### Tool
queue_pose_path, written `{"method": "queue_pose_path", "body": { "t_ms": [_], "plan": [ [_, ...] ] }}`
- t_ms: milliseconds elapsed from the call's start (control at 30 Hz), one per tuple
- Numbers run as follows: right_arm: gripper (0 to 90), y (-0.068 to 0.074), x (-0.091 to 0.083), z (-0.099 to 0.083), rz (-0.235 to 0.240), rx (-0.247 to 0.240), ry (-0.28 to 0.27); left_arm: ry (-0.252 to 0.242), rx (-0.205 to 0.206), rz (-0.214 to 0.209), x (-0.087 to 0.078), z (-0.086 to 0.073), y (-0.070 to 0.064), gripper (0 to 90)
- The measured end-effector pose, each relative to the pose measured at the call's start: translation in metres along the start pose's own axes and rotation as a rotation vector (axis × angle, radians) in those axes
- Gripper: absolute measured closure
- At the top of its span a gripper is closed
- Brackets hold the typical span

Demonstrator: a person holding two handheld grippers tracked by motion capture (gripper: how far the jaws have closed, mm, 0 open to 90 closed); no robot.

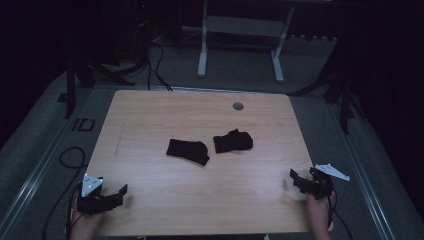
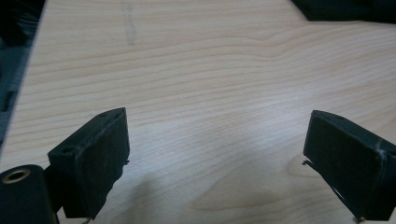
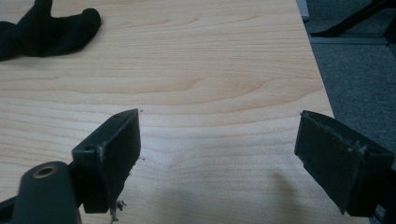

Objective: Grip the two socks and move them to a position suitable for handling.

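- A pale wooden tabletop (image 1: 150, 120) is seen from above in a dim room, with grey floor around it.
- Two small black cloth items, probably socks, lie near the middle of the tabletop.
- The left sock (image 1: 187, 151) lies flat and slightly angled; the right sock (image 1: 233, 141) lies just beside it, apart by a narrow gap, and looks bunched.
- The left tool (image 1: 116, 194) rests at the near left corner of the tabletop, held by a hand at the bottom edge. In the left gripper view its jaws stand wide apart with only bare wood between them.
- The right tool (image 1: 296, 179) sits at the near right edge, also held by a hand. In the right gripper view (image 3: 217, 140) its jaws are spread wide and hold nothing.
- Both tools are well apart from the socks.
- A round grey grommet (image 1: 238, 106) sits near the far edge of the tabletop.
- In the right gripper view, one sock (image 3: 46, 30) shows at the upper left, far from the jaws.
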State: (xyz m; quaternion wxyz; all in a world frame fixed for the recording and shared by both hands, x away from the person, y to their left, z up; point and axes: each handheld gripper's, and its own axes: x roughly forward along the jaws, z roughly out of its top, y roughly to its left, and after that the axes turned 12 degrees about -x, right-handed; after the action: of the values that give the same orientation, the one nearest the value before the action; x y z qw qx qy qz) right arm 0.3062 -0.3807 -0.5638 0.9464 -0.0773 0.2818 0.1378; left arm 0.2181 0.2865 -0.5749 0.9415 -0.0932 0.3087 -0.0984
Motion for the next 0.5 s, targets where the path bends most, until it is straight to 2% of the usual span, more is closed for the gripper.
{"method": "queue_pose_path", "body": {
  "t_ms": [67, 100, 133, 233, 300, 367, 400, 467, 500],
  "plan": [
    [14.0, 0.001, 0.0, 0.0, 0.0, -0.003, 0.003, -0.034, 0.013, -0.036, -0.002, 0.0, 0.0, 7.8],
    [14.0, 0.001, 0.0, 0.0, 0.0, -0.003, 0.003, -0.034, 0.013, -0.036, -0.002, 0.0, 0.0, 7.8],
    [13.9, 0.001, -0.001, 0.0, 0.0, -0.01, -0.001, -0.041, 0.012, -0.06, -0.004, 0.0, -0.001, 7.8],
    [13.8, 0.005, -0.004, -0.001, 0.023, -0.067, -0.035, 0.011, -0.001, -0.044, -0.005, 0.002, -0.002, 7.8],
    [13.8, 0.007, -0.005, -0.002, 0.043, -0.126, -0.043, 0.03, -0.039, -0.094, -0.003, 0.002, -0.001, 7.8],
    [13.8, 0.009, -0.006, -0.002, 0.067, -0.16, -0.052, 0.083, -0.087, -0.138, 0.0, 0.004, 0.0, 7.9],
    [13.8, 0.01, -0.006, -0.002, 0.084, -0.169, -0.048, 0.091, -0.094, -0.148, 0.001, 0.004, -0.001, 7.9],
    [13.5, 0.013, -0.006, 0.0, 0.104, -0.19, -0.027, 0.114, -0.074, -0.139, 0.005, 0.007, -0.004, 7.8],
    [13.5, 0.015, -0.005, 0.002, 0.128, -0.192, -0.026, 0.104, -0.05, -0.151, 0.006, 0.008, -0.006, 7.8]
  ]
}}
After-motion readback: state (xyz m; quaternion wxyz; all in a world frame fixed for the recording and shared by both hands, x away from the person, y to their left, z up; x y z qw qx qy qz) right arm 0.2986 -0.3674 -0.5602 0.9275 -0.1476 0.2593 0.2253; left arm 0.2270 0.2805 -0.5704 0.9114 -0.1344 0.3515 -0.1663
